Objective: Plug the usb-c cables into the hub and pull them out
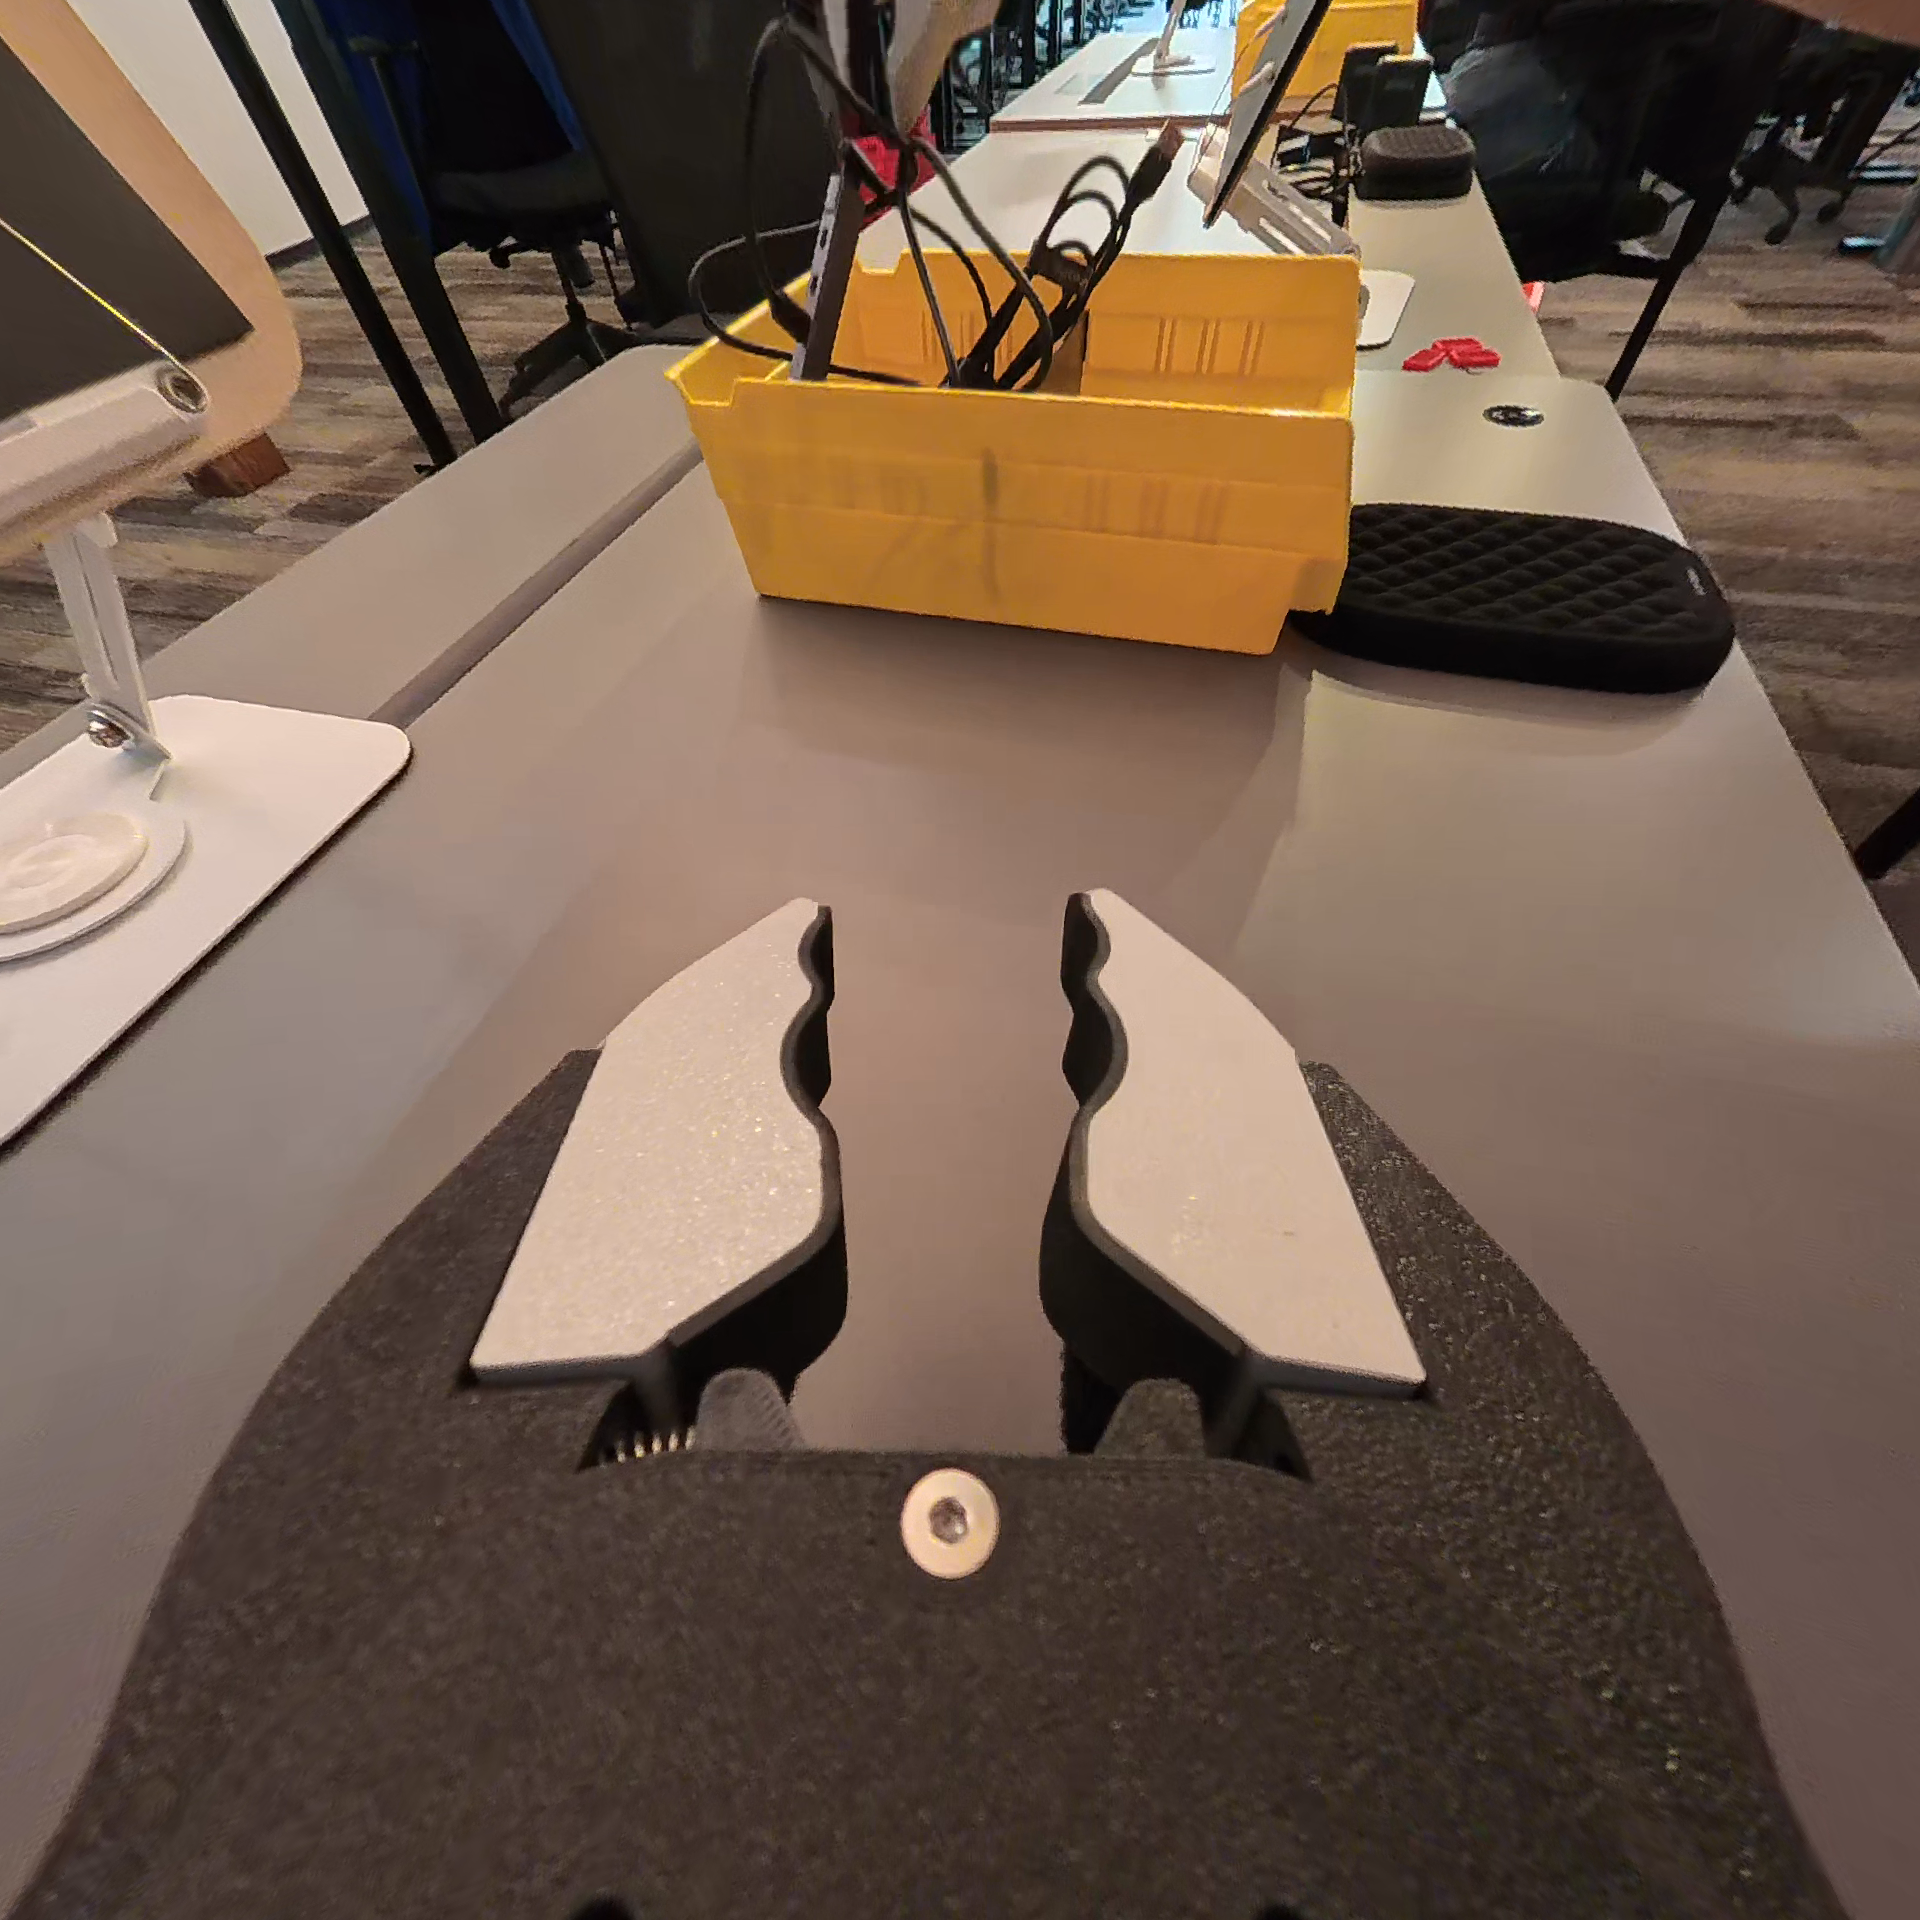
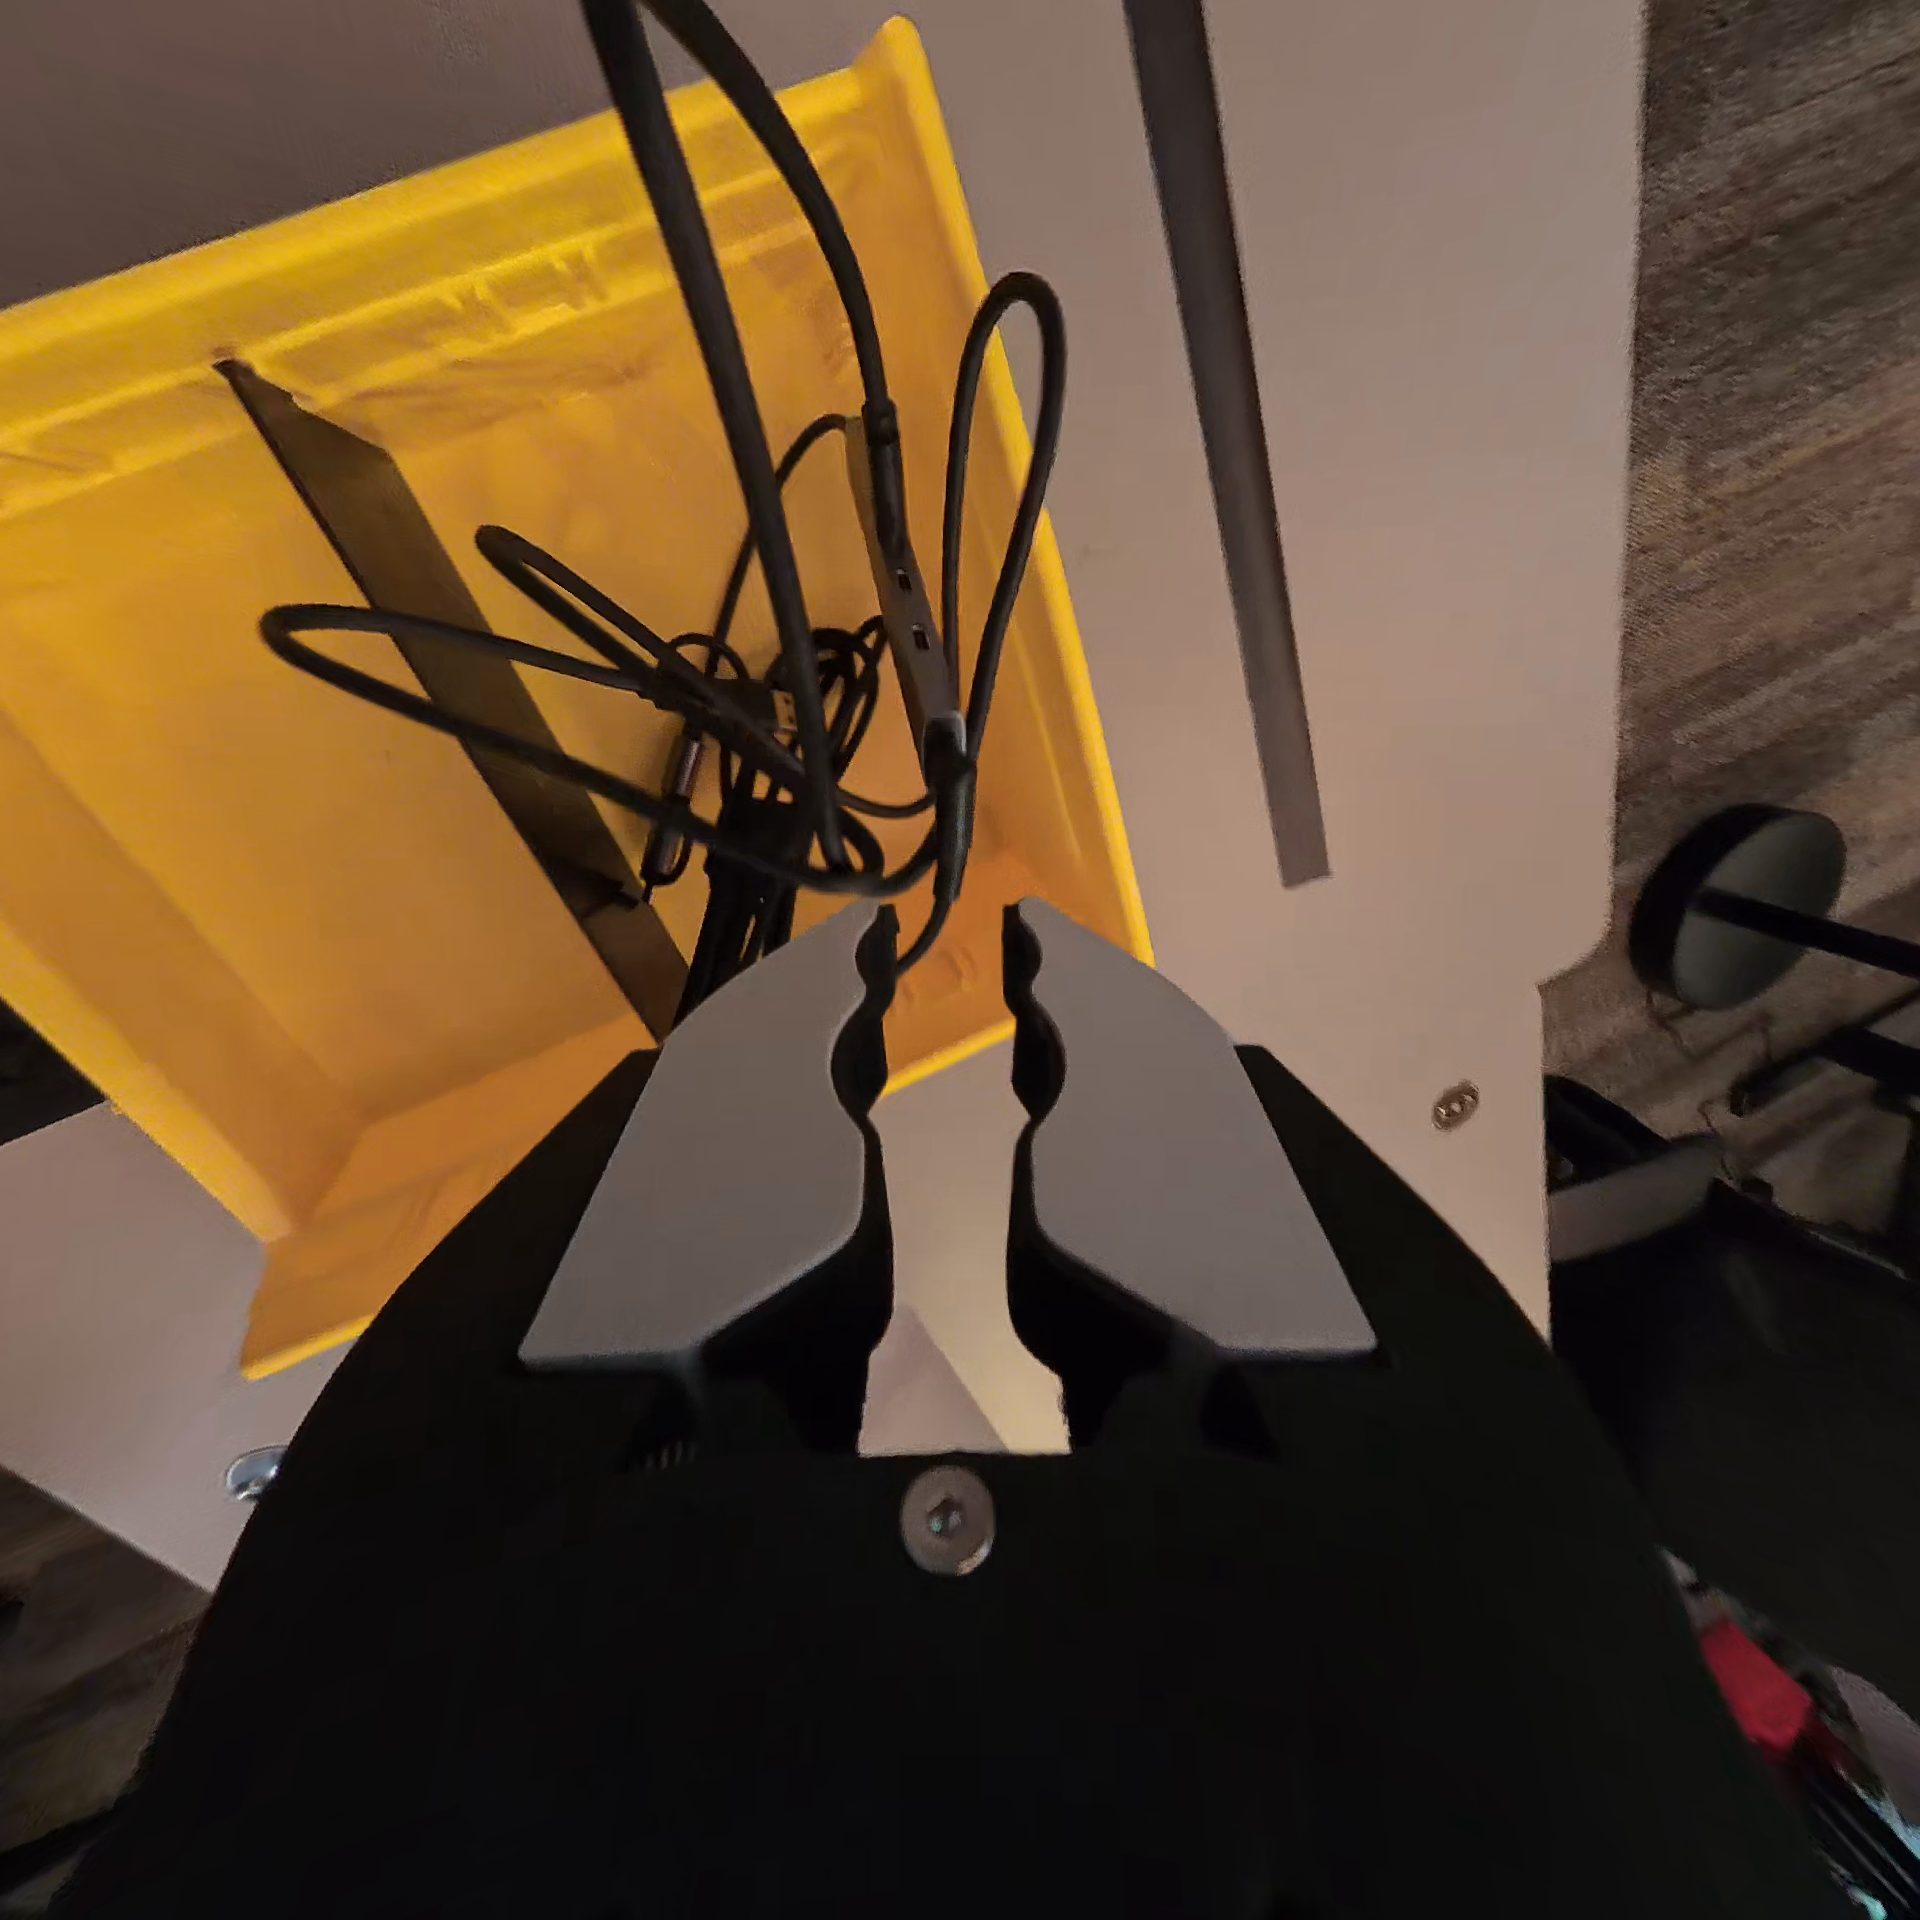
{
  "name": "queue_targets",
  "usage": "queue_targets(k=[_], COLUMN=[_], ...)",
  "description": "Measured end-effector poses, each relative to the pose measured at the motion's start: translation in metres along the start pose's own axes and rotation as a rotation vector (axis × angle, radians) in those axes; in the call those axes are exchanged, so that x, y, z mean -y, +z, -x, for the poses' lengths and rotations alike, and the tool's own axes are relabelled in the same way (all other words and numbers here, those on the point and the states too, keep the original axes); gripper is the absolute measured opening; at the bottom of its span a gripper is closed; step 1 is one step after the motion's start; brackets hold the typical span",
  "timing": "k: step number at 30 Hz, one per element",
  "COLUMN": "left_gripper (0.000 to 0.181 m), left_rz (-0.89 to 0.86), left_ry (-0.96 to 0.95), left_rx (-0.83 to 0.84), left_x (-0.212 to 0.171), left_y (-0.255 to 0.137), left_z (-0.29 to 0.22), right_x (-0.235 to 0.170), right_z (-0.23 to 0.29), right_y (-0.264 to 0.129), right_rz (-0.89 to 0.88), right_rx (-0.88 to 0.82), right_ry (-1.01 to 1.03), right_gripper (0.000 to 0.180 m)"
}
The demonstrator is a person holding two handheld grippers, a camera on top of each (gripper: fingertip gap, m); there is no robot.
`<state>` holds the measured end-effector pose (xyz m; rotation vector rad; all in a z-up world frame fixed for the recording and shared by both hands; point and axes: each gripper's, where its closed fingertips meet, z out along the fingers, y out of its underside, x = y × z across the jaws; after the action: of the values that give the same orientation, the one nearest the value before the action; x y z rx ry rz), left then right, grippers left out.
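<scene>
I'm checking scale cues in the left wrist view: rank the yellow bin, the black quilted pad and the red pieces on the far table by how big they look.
1. yellow bin
2. black quilted pad
3. red pieces, smallest, though farther off, so their true size is unsure.

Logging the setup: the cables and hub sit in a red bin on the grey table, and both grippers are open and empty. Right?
One thing is off: the bin is yellow, not red, as the left wrist view shows. The rest holds: the cables and hub sit in it on the grey table, and the left gripper and right gripper are open and empty.
</scene>
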<state>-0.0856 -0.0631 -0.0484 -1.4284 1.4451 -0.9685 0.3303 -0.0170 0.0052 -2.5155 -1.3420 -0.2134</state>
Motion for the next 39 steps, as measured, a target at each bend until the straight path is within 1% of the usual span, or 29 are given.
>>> queue_targets(k=[4,5,6,7,10,11,13,15,16,18,21,24,27,29,31,33,36,39], left_gripper=[0.042,0.042,0.042,0.042,0.041,0.041,0.041,0.041,0.041,0.041,0.041,0.041,0.041,0.04,0.04,0.04,0.04,0.038], left_rz=[-0.03,-0.043,-0.058,-0.072,-0.113,-0.122,-0.129,-0.13,-0.125,-0.117,-0.141,-0.18,-0.213,-0.226,-0.234,-0.235,-0.227,-0.192], left_ry=[-0.003,-0.01,-0.019,-0.029,-0.059,-0.067,-0.077,-0.084,-0.086,-0.082,-0.073,-0.074,-0.074,-0.075,-0.059,-0.032,0.034,0.073], left_rx=[0.006,0.004,0.0,-0.004,-0.007,-0.007,-0.003,-0.007,-0.007,0.0,0.016,0.034,0.044,0.046,0.049,0.054,0.118,0.255], left_x=[0.008,0.01,0.013,0.016,0.021,0.022,0.02,0.016,0.014,0.013,0.018,0.027,0.034,0.038,0.043,0.051,0.072,0.086], left_y=[-0.005,-0.006,-0.007,-0.008,-0.01,-0.01,-0.009,-0.007,-0.006,-0.006,-0.011,-0.017,-0.022,-0.025,-0.027,-0.032,-0.052,-0.092], left_z=[0.0,0.0,0.0,0.0,0.002,0.003,0.005,0.005,0.006,0.007,0.009,0.011,0.012,0.011,0.009,0.005,0.003,0.011], right_x=[-0.003,0.004,0.018,0.039,0.115,0.134,0.161,0.184,0.194,0.211,0.227,0.239,0.245,0.244,0.247,0.251,0.251,0.244], right_z=[-0.004,-0.002,0.002,0.013,0.076,0.1,0.141,0.17,0.181,0.195,0.186,0.183,0.177,0.168,0.168,0.173,0.176,0.17], right_y=[-0.041,-0.055,-0.072,-0.09,-0.16,-0.18,-0.208,-0.216,-0.214,-0.203,-0.188,-0.179,-0.161,-0.153,-0.152,-0.154,-0.156,-0.154], right_rz=[-0.039,-0.098,-0.201,-0.351,-0.951,-1.111,-1.351,-1.477,-1.499,-1.474,-1.378,-1.34,-1.252,-1.193,-1.198,-1.231,-1.248,-1.215], right_rx=[-0.17,-0.214,-0.267,-0.285,-0.239,-0.219,-0.226,-0.224,-0.217,-0.239,-0.333,-0.348,-0.379,-0.428,-0.42,-0.372,-0.354,-0.391], right_ry=[0.059,0.083,0.121,0.151,0.18,0.171,0.157,0.176,0.176,0.16,0.182,0.178,0.171,0.202,0.21,0.209,0.204,0.204], right_gripper=[0.021,0.021,0.021,0.021,0.026,0.029,0.032,0.032,0.032,0.031,0.027,0.023,0.022,0.022,0.022,0.022,0.02,0.02])
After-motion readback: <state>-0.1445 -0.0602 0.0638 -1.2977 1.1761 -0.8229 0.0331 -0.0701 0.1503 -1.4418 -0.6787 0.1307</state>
